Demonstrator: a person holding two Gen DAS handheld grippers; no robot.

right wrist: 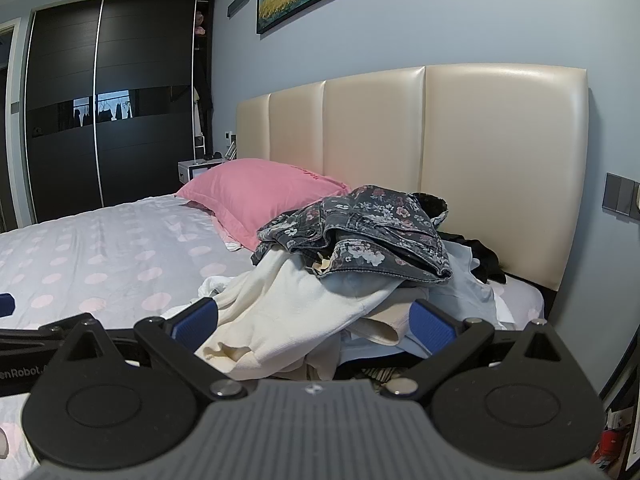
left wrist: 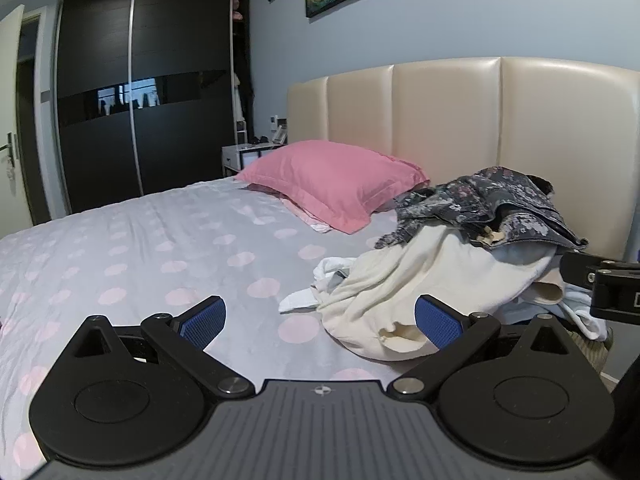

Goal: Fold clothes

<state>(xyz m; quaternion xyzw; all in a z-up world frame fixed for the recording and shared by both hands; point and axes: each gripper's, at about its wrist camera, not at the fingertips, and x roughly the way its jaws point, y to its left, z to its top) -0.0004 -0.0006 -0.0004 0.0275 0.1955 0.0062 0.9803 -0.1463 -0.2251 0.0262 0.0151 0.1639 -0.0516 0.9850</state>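
A clothes pile [right wrist: 340, 280] lies on the bed [left wrist: 160, 248], right of the pillow [left wrist: 332, 180], before the headboard [right wrist: 480, 152]

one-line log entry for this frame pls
phase: pre-grasp | left gripper: open, empty, above bedspread | right gripper: open, at cream garment | floral jeans: top of pile

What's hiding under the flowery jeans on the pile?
Under the dark grey floral denim jeans lies a cream knit garment, with a pale blue garment and something black beside the headboard. Anything deeper in the pile is covered.
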